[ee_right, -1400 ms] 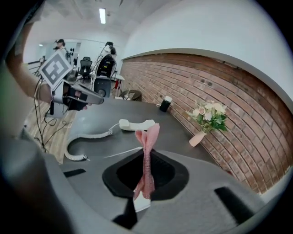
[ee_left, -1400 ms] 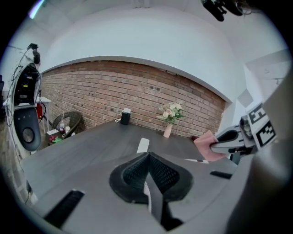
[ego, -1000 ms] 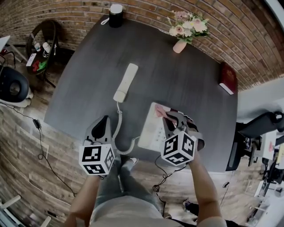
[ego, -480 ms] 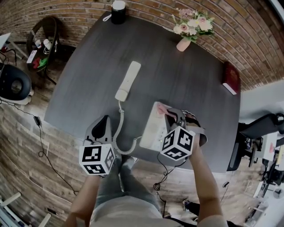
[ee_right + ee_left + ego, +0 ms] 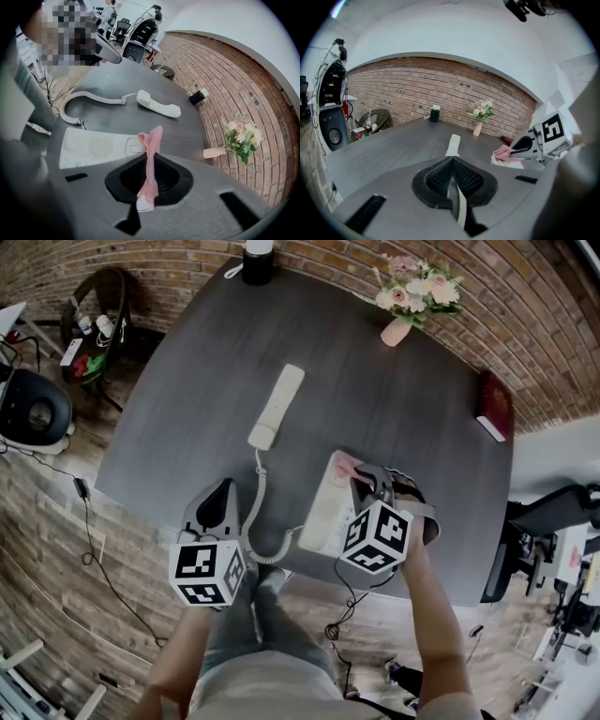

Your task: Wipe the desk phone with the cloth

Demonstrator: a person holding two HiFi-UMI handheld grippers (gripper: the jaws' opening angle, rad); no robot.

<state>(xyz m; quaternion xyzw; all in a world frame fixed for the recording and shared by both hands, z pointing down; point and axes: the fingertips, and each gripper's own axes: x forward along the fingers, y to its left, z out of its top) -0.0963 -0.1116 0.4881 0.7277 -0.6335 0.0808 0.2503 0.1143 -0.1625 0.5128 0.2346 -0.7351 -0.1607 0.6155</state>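
Observation:
The white desk phone base [image 5: 323, 507] lies at the dark desk's near edge, its handset [image 5: 277, 406] off the hook farther back, joined by a coiled cord [image 5: 255, 521]. My right gripper [image 5: 361, 474] is shut on a pink cloth [image 5: 345, 468], whose free end rests at the base's far corner. In the right gripper view the cloth [image 5: 152, 140] sticks up out of the right gripper [image 5: 150, 161], over the base [image 5: 101, 146]. My left gripper [image 5: 226, 486] hovers left of the cord, shut on nothing; the left gripper [image 5: 452, 160] points toward the handset [image 5: 453, 144].
A pink vase of flowers [image 5: 403, 310] and a black cylinder [image 5: 258, 261] stand at the desk's far edge. A red book [image 5: 494, 406] lies at the right edge. A wicker basket [image 5: 94, 320] and an office chair [image 5: 33, 413] sit on the floor left of the desk.
The right gripper with the cloth has edged slightly forward over the phone base. The left gripper has stayed put; the head view shifted a little.

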